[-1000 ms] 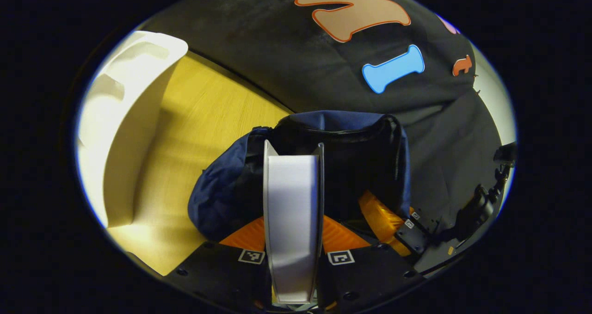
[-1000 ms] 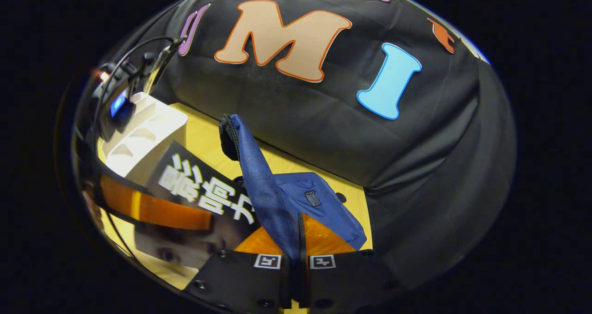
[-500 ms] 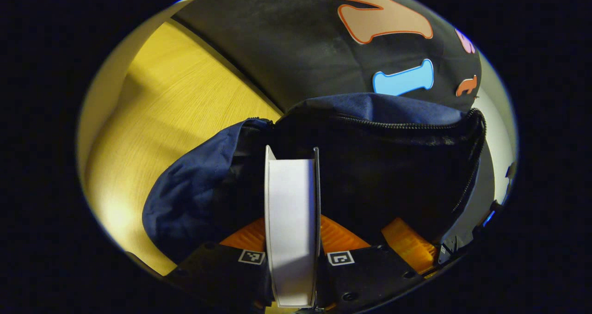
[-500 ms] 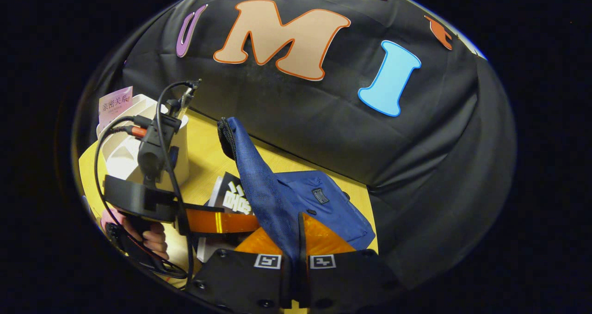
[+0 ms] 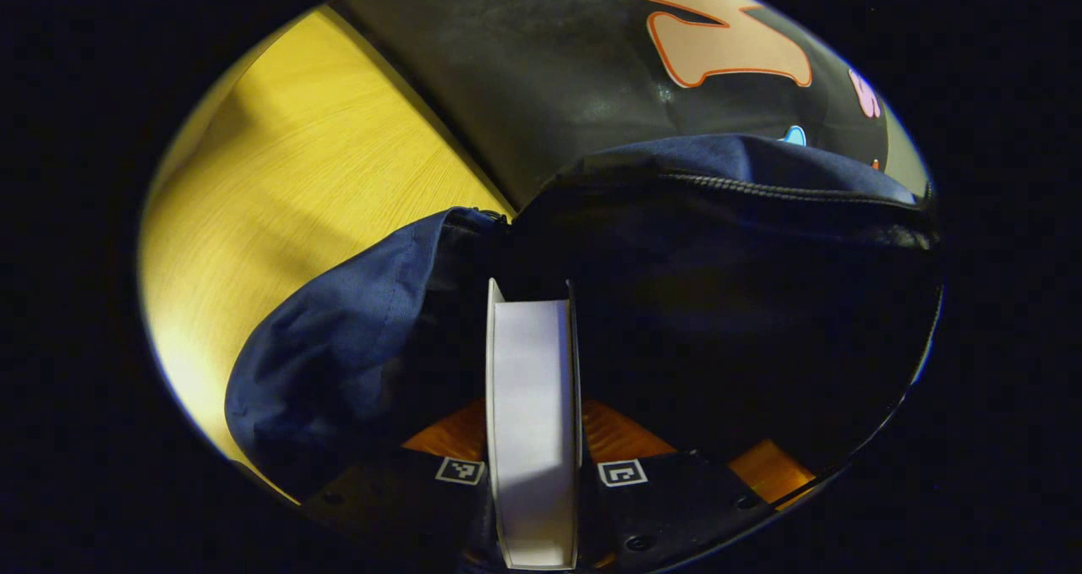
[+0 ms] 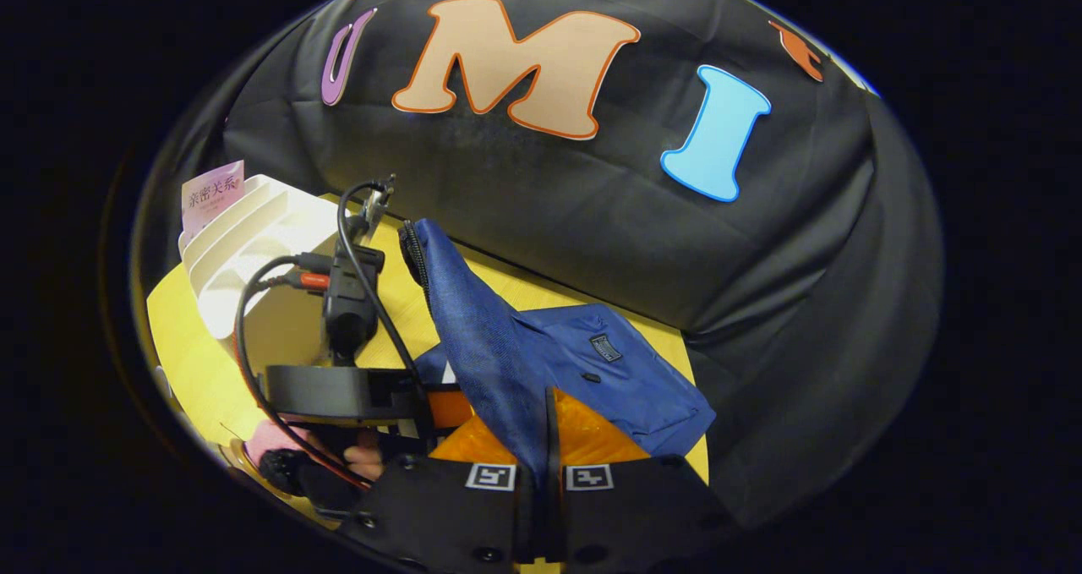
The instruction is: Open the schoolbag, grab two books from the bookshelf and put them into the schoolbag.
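My left hand-held gripper (image 5: 532, 426) pinches the book (image 5: 532, 405) at the schoolbag (image 5: 338, 346) mouth; my right hand-held gripper (image 6: 545, 439) pinches its flap (image 6: 473, 320) up. I'd keep the flap high and slide straight in.

yellow wooden tabletop (image 5: 279, 185), black cloth wall (image 6: 541, 219) behind, dim, perhaps single-sided light

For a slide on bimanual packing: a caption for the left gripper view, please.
Left gripper feeds a book, clamped edge-on, into the open mouth of the blue schoolbag on the wooden table.
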